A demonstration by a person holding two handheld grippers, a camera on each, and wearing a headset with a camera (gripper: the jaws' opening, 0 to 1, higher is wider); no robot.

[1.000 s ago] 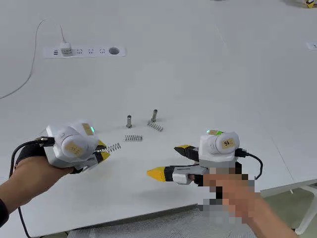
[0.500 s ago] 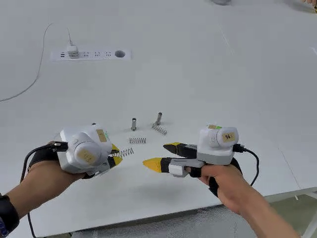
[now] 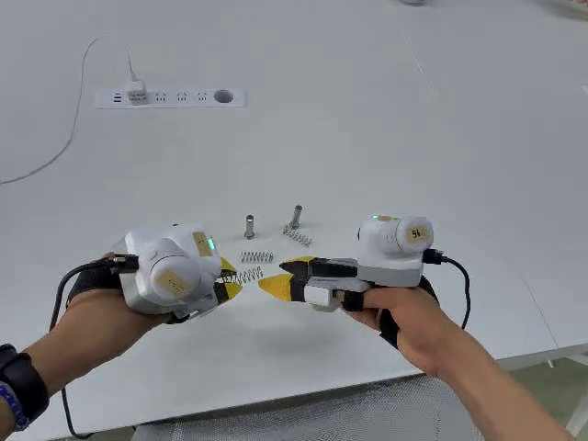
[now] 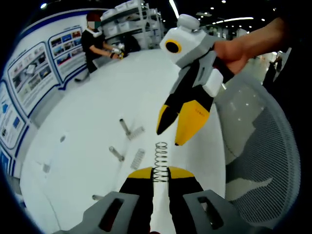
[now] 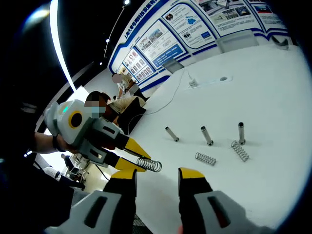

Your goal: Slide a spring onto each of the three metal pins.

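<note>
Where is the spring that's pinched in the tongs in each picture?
Head view: the held spring is low centre, sticking out of the left tongs toward the right tongs.
Left gripper view: held spring bottom centre, standing between yellow tips.
Right gripper view: held spring lower left.
Shared landmark: the nearer loose spring, lying flat.

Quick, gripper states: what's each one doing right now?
Left gripper: closed on a spring.
Right gripper: open, holding nothing.
</note>
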